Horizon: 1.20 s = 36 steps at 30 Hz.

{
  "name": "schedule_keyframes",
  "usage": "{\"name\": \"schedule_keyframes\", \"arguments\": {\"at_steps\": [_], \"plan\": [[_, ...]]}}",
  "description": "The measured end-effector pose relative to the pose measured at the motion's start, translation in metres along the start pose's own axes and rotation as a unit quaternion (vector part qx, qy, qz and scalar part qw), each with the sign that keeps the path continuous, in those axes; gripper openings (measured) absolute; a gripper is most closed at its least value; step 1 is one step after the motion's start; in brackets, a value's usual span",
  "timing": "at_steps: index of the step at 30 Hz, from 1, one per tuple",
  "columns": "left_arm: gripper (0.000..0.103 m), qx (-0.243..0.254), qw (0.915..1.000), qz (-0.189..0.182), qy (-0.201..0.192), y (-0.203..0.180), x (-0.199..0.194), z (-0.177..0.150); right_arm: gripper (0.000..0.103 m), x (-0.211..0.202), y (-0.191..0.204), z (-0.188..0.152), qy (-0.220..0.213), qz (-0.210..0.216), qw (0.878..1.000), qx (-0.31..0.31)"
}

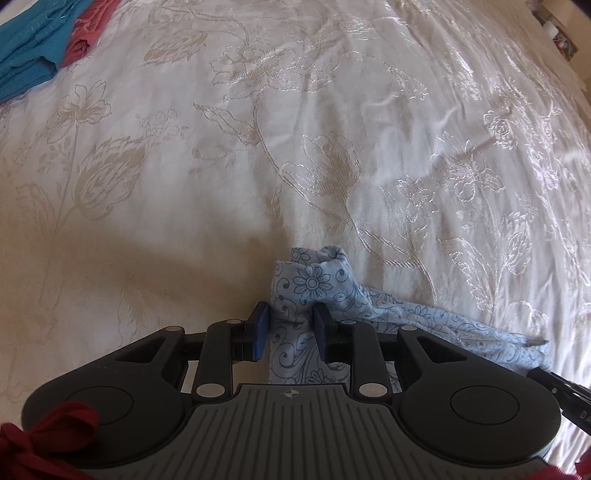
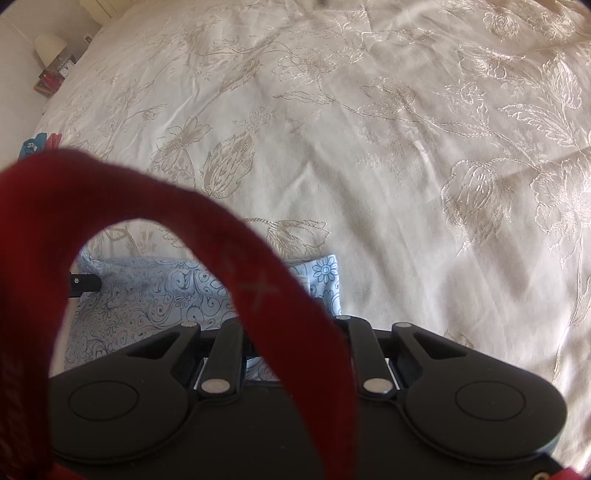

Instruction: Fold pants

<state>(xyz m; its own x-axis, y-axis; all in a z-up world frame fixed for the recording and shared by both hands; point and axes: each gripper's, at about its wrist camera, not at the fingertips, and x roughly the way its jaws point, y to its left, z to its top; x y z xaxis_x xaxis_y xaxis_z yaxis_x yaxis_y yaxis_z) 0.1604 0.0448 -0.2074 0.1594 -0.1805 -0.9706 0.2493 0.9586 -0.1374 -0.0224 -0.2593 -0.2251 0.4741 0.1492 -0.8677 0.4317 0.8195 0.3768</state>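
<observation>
Standing by the bed, I see the left gripper [image 1: 289, 326] pinching a bunched fold of the pale blue patterned pants [image 1: 314, 284] between its blue pads [image 1: 260, 330], the cloth puffing up just ahead of the fingers and trailing away to the gripper's right across the cream embroidered bedspread [image 1: 332, 129]. The right gripper [image 2: 295, 332] sits over the other end of the pants, which spread out ahead and to its left; a red strap [image 2: 258, 280] hangs across the lens and hides its fingertips, so I cannot tell how its jaws stand. Far ahead to the left gripper's left lie a teal garment [image 1: 29, 48] and a pinkish-red garment [image 1: 88, 33]. A lamp [image 2: 50, 46] stands far off beyond the bed's edge.
</observation>
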Motion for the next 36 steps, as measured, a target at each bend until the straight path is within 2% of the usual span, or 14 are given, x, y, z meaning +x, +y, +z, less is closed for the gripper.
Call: {"name": "schedule_keyframes", "arguments": {"at_steps": [4,8,10,11,12,13,18,23,26,28,30,35,36], "plan": [[0.027,-0.022,0.9995,-0.018,-0.012,0.018,-0.015,0.003,0.024,-0.002,-0.001,-0.002,-0.004,-0.001,1.000,0.001],[0.026,-0.025,0.9988,0.003,-0.042,0.033,-0.035,0.006,0.025,-0.006,-0.001,-0.004,-0.006,-0.003,1.000,0.001],[0.026,-0.034,0.9984,-0.003,-0.044,0.037,-0.042,0.007,0.025,-0.008,-0.001,-0.005,-0.009,-0.001,1.000,0.001],[0.026,-0.038,0.9981,-0.006,-0.048,0.038,-0.046,0.005,0.026,-0.012,0.000,-0.005,-0.013,0.001,1.000,0.000],[0.026,-0.037,0.9979,-0.007,-0.052,0.038,-0.050,0.003,0.033,-0.016,0.001,-0.006,-0.017,0.002,1.000,-0.002],[0.026,-0.032,0.9979,-0.011,-0.054,0.037,-0.054,-0.001,0.036,-0.021,0.002,-0.006,-0.023,0.000,1.000,-0.005],[0.026,0.014,0.9978,-0.020,-0.061,0.021,-0.064,-0.029,0.037,-0.046,0.012,-0.015,-0.052,-0.008,0.997,-0.051],[0.026,0.043,0.9978,-0.025,-0.045,0.010,-0.064,-0.068,0.037,-0.050,0.027,-0.041,-0.024,0.008,0.994,-0.108],[0.026,0.051,0.9982,-0.022,-0.024,0.010,-0.057,-0.087,0.038,-0.042,0.027,-0.059,-0.003,-0.022,0.991,-0.129],[0.026,0.061,0.9980,-0.009,-0.013,0.011,-0.051,-0.097,0.040,-0.034,0.017,-0.067,0.012,-0.047,0.992,-0.116],[0.026,0.064,0.9979,0.003,-0.003,0.016,-0.048,-0.105,0.050,-0.035,0.006,-0.069,0.008,-0.044,0.996,-0.082],[0.026,0.046,0.9987,-0.008,-0.021,0.027,-0.060,-0.105,0.051,-0.052,0.010,-0.064,-0.020,-0.037,0.996,-0.082],[0.026,0.047,0.9984,-0.010,-0.029,0.027,-0.063,-0.104,0.055,-0.057,0.010,-0.064,-0.033,-0.025,0.996,-0.077]]}}
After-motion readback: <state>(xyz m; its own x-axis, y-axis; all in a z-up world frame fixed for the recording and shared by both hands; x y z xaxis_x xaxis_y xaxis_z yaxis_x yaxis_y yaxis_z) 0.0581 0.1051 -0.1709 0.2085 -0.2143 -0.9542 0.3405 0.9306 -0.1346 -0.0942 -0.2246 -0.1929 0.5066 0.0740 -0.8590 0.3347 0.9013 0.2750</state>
